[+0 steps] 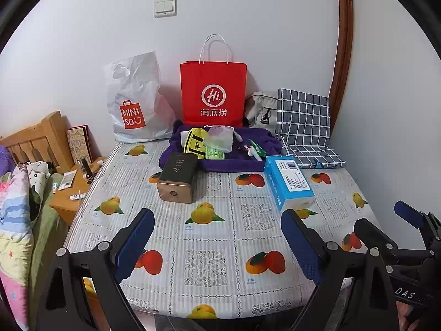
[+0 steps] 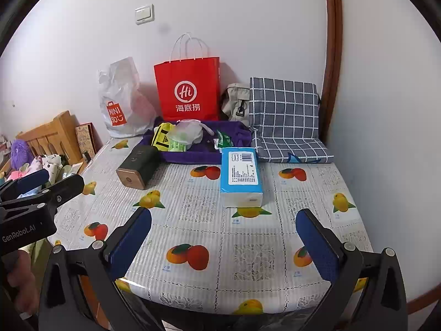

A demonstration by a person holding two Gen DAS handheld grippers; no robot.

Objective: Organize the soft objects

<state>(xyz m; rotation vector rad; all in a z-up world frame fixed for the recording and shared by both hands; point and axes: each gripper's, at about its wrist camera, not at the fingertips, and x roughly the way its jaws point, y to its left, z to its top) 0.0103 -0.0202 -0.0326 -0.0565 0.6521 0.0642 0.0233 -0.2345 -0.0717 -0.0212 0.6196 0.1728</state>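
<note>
White wall (image 1: 248,13), wood bedframe (image 1: 41,138), nightstand (image 1: 69,198).

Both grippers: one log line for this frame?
left gripper: open, empty | right gripper: open, empty | tissue pack: untouched | purple garment: unfolded

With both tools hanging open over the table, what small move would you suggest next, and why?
Probably ease the right tool forward toward the tissue pack. Both tools are open and empty, the left tool included. The pack lies closest, straight ahead of the right tool with bare cloth between, while the other soft things sit farther back on the purple cloth.
</note>
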